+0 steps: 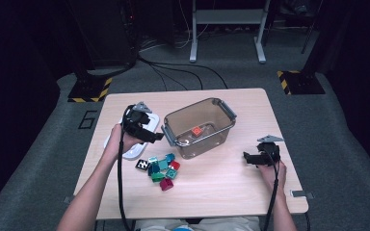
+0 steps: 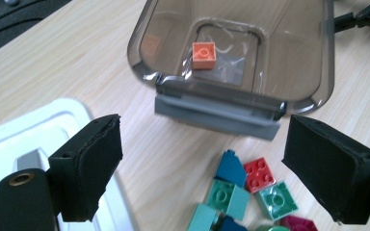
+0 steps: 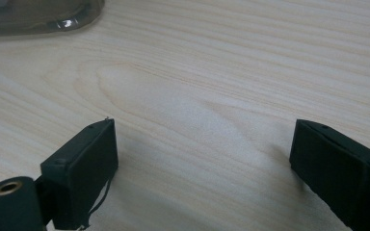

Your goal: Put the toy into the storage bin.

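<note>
A clear smoky plastic bin [image 1: 200, 127] stands in the middle of the wooden table with one orange brick [image 1: 196, 131] on its floor; the orange brick [image 2: 204, 54] also shows through the bin [image 2: 231, 57] in the left gripper view. A pile of teal, blue, red and magenta bricks [image 1: 163, 170] lies in front of the bin's left end. My left gripper [image 1: 154, 135] hovers just left of the bin, above the bricks [image 2: 243, 192], open and empty. My right gripper [image 1: 247, 157] rests low over bare wood at the right, open and empty [image 3: 202, 163].
A white lid [image 1: 137, 144] lies on the table under my left hand, and its corner [image 2: 38, 130] is at the left of the left gripper view. A black-and-white patterned block [image 1: 142, 164] sits at the left of the pile. The bin's grey handle [image 2: 217, 115] faces the left gripper.
</note>
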Tool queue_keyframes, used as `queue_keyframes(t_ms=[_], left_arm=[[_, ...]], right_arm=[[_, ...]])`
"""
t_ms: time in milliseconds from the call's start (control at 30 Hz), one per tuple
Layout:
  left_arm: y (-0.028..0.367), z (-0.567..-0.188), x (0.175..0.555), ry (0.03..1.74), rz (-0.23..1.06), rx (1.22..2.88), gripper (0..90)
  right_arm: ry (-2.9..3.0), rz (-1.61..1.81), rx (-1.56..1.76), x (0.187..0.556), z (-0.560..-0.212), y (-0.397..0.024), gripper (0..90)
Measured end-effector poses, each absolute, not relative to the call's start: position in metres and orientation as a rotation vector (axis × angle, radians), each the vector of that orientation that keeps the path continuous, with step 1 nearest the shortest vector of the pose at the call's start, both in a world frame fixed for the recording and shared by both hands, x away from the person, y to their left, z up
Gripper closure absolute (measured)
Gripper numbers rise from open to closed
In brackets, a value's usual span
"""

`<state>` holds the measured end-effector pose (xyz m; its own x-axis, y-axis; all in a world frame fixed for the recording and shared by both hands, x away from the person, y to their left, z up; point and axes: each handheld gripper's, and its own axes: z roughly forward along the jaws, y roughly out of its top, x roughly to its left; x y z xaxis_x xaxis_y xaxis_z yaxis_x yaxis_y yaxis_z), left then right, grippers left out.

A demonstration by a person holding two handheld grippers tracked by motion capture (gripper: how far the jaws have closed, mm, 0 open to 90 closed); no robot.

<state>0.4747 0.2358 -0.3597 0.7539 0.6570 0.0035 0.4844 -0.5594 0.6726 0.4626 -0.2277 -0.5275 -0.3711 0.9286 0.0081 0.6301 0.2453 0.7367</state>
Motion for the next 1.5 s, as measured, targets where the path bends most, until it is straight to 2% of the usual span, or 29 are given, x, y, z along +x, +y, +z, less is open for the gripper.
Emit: queue_keyframes(t_ms=[600, 1233, 1333, 1500], left_arm=[[0.270, -0.417, 0.461, 0.982, 0.273, 2.273, 13.1], [0.257, -0.468, 0.464, 1.006, 0.194, 2.351, 13.3], [0.255, -0.472, 0.465, 0.997, 0.198, 2.366, 16.6], [0.254, -0.476, 0.466, 0.966, 0.186, 2.381, 30.1]], right_arm=[[2.090, 0.925, 1.423, 0.463, -0.528, -0.228, 9.1], [2.090, 0.925, 1.422, 0.463, -0.528, -0.228, 9.1], [2.090, 0.925, 1.422, 0.463, -0.528, -0.228, 9.1], [2.090, 0.925, 1.422, 0.463, -0.528, -0.228, 9.2]])
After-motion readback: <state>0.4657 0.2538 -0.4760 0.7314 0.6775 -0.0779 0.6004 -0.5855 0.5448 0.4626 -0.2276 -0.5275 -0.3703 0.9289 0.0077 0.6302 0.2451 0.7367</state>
